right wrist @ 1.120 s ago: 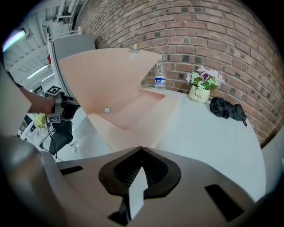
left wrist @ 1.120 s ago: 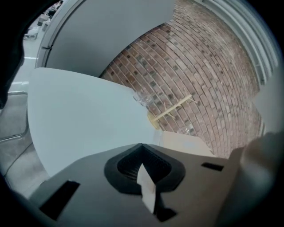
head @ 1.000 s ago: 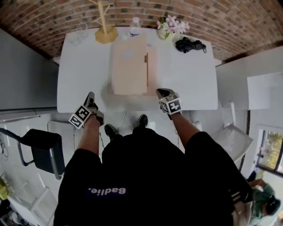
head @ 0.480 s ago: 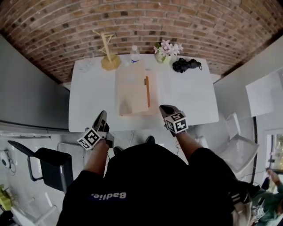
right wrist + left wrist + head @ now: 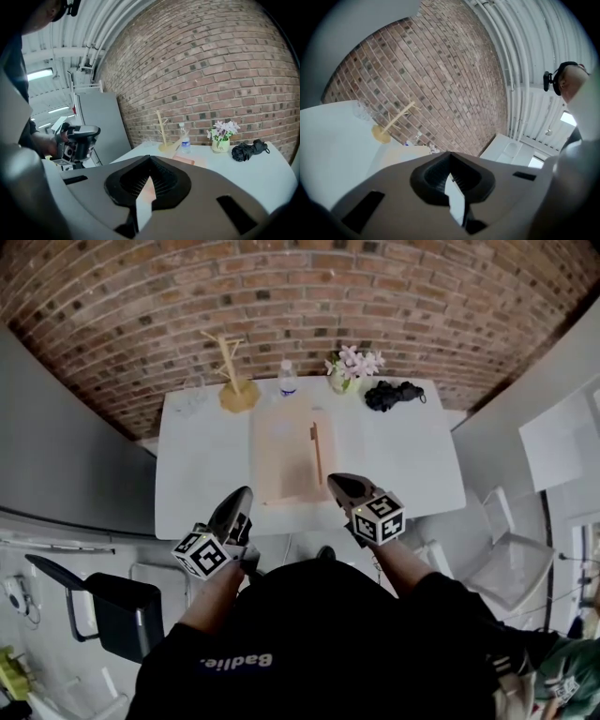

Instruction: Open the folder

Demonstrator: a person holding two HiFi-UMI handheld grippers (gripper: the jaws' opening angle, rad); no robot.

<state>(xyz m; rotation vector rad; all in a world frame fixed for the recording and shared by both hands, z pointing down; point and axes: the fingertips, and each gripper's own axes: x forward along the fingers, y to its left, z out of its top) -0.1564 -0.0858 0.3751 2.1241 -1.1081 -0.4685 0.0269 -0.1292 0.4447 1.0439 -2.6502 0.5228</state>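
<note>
A closed tan folder (image 5: 289, 465) with an orange-brown strip near its right edge lies flat in the middle of the white table (image 5: 202, 465). My left gripper (image 5: 241, 495) is held up in front of the table's near edge, left of the folder, jaws shut and empty. My right gripper (image 5: 337, 482) hangs at the folder's near right corner, also shut with nothing in it. In the left gripper view the shut jaws (image 5: 450, 155) point level at the brick wall, over the folder (image 5: 401, 153). The right gripper view shows the shut jaws (image 5: 149, 161) aimed at the folder (image 5: 187, 161).
Along the table's far edge stand a wooden rack (image 5: 234, 388), a water bottle (image 5: 288, 379), a flower vase (image 5: 350, 371), a black bundle (image 5: 394, 394) and a glass (image 5: 190, 399). A black chair (image 5: 103, 601) is at the left, a white chair (image 5: 511, 563) at the right.
Both grippers have risen from below the table's edge to in front of it. The head view has tilted up, so the table looks smaller and more wall shows.
</note>
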